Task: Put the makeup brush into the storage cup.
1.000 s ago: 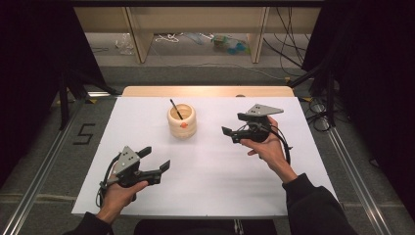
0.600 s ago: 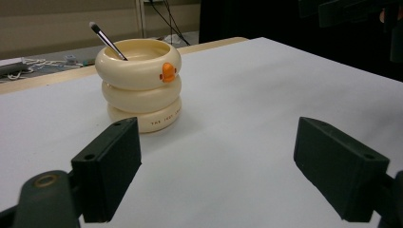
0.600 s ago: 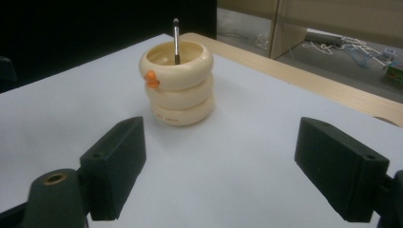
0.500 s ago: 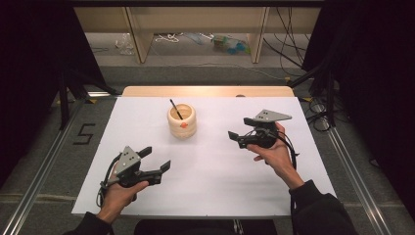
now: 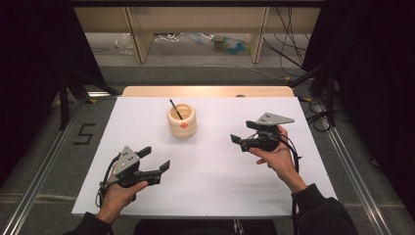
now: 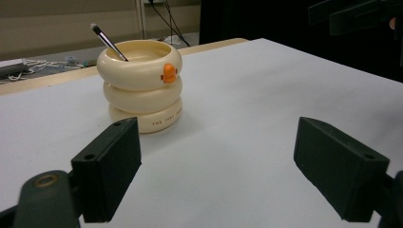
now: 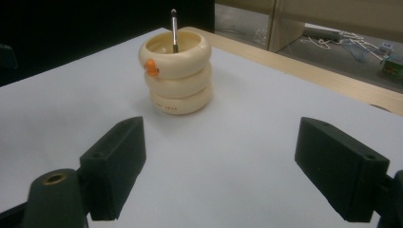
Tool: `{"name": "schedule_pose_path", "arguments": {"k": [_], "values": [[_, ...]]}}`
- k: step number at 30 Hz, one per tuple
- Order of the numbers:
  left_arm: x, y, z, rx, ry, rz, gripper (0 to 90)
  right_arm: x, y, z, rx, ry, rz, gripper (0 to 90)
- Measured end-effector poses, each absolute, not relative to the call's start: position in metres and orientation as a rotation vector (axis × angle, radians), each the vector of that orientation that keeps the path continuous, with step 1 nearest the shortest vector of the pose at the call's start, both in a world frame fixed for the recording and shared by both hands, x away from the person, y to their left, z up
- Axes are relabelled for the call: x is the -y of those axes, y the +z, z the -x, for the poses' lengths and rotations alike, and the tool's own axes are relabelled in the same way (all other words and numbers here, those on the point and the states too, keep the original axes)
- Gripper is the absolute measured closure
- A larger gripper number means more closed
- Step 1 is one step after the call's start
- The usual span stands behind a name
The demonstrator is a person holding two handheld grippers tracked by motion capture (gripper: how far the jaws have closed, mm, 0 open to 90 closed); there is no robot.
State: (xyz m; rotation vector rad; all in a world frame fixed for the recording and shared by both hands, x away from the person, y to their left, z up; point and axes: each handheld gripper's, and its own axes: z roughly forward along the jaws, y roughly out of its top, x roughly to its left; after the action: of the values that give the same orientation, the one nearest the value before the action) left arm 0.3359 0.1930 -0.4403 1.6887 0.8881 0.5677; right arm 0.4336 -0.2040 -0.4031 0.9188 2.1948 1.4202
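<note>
Left gripper [image 5: 155, 159], jaws wide apart and empty, low over the desk [image 5: 215, 196], near-left of the cup [image 5: 182, 120]. Best kept parked there, or brought in to steady the cup's wall. Cream ringed cup upright toward the desk's far middle, a thin brush [image 5: 175, 109] leaning inside on its left rim. Right gripper [image 5: 242, 132], jaws likewise spread with nothing between them, right of the cup and pointed at it. Probably best raised above the rim, closed on the brush handle, then lifted straight up to avoid tipping the cup.
</note>
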Motion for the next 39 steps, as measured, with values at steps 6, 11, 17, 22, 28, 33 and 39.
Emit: {"name": "schedule_pose_path", "arguments": {"k": [6,11,17,22,28,33,39], "values": [[-0.193,-0.44,-0.336,-0.886,0.567,-1.689,16.1,0.206,-0.407,-0.429,-2.193,1.42,-0.924,19.0],[-0.194,-0.441,-0.336,-0.888,0.566,-1.688,16.1,0.207,-0.409,-0.425,-2.197,1.427,-0.945,18.7],[-0.194,-0.441,-0.336,-0.891,0.563,-1.684,16.1,0.212,-0.411,-0.422,-2.202,1.413,-0.938,18.7],[-0.194,-0.441,-0.336,-0.889,0.565,-1.686,16.1,0.215,-0.414,-0.419,-2.19,1.41,-0.944,17.4],[-0.194,-0.441,-0.336,-0.889,0.564,-1.685,16.1,0.219,-0.416,-0.412,-2.186,1.453,-0.966,16.8],[-0.194,-0.441,-0.336,-0.889,0.568,-1.685,16.1,0.222,-0.416,-0.403,-2.191,1.439,-0.956,16.4],[-0.194,-0.441,-0.335,-0.891,0.567,-1.683,16.1,0.223,-0.419,-0.394,-2.182,1.459,-0.946,16.4]]}}
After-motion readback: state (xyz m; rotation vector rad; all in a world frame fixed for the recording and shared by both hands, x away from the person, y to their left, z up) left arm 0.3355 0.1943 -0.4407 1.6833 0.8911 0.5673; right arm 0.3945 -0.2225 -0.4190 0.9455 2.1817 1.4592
